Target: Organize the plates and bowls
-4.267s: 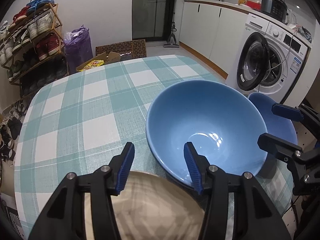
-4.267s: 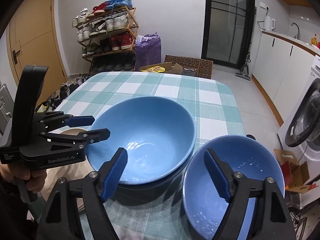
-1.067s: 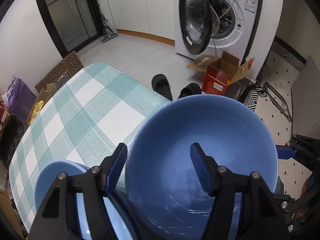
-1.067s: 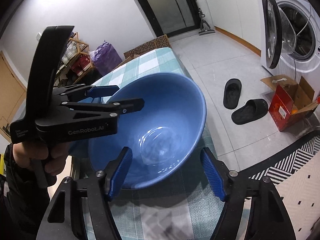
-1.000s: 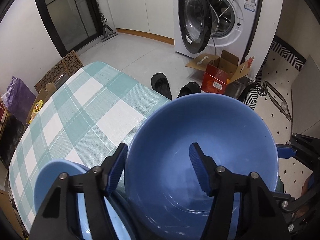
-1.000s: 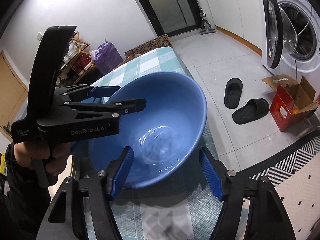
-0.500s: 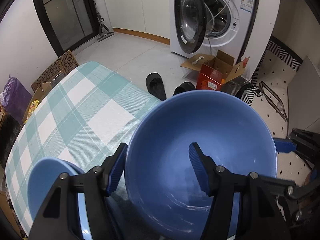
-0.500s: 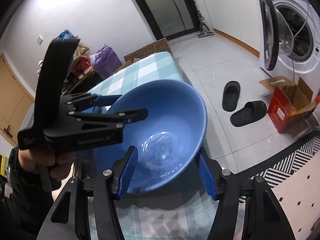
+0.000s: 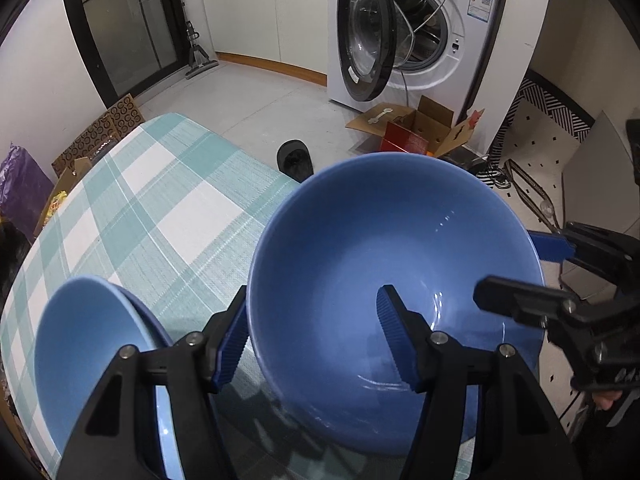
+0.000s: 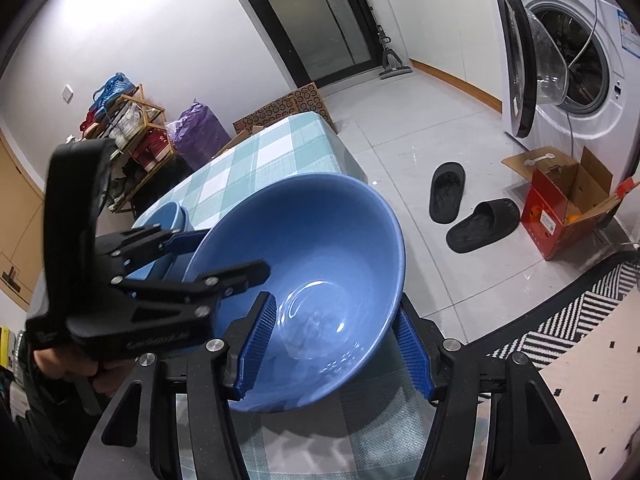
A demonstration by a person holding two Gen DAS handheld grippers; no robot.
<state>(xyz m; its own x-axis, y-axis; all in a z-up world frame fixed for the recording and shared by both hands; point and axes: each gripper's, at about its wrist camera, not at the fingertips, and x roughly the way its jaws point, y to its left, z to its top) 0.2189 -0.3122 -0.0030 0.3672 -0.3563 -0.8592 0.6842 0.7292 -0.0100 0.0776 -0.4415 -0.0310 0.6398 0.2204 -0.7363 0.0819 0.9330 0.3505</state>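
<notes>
From the left wrist, the left gripper [image 9: 314, 336] straddles the near rim of the large blue bowl [image 9: 384, 264], fingers still spread, not clamped. The small blue bowl [image 9: 88, 344] sits beside it on the checked table [image 9: 168, 208].

From the right wrist, the right gripper [image 10: 332, 344] has narrowed over half a second and now pinches the large bowl's rim, seemingly ready to lift.
</notes>
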